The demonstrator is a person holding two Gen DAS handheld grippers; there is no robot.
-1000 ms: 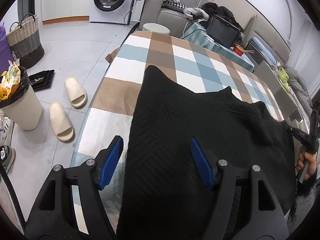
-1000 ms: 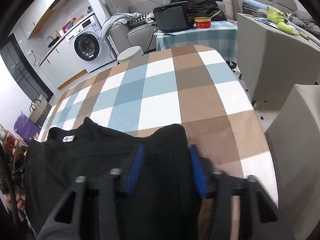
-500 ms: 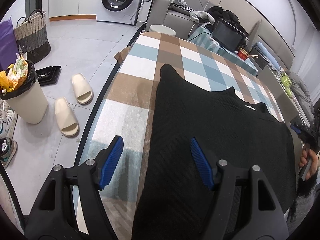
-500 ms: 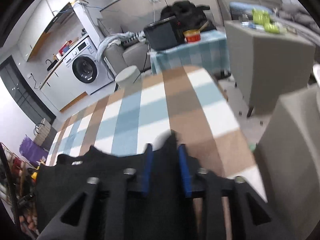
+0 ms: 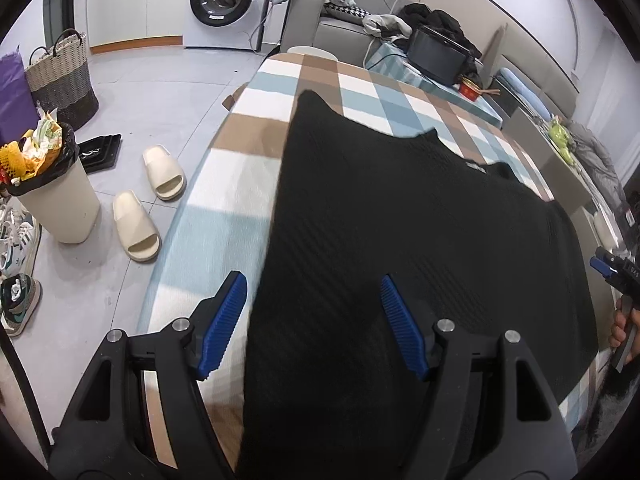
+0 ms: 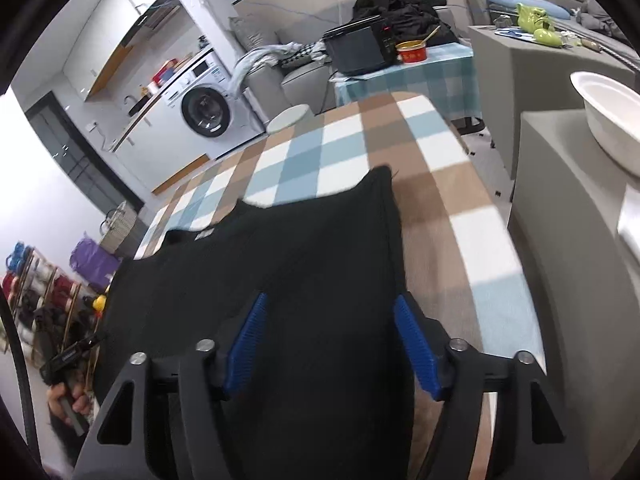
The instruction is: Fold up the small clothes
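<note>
A black knit top (image 5: 400,248) lies spread flat on the checked tablecloth (image 5: 240,208), its neckline with a small label (image 5: 476,166) at the far side. My left gripper (image 5: 312,320) is open above its left edge, with nothing between the blue pads. My right gripper (image 6: 332,340) is open above the top's right edge (image 6: 304,264). It also shows at the right rim of the left wrist view (image 5: 608,268). The checked cloth (image 6: 460,216) runs on to the right of the top.
On the floor to the left stand a full bin (image 5: 52,196), two beige slippers (image 5: 148,196) and a woven basket (image 5: 60,80). A washing machine (image 5: 224,0) stands at the back. Grey cabinets and a white bowl (image 6: 608,120) stand close on the right.
My right gripper was shut on the top's right edge half a second ago; now it is open and pulled back. The top lies flatter. My left gripper has drawn back and stayed open.
</note>
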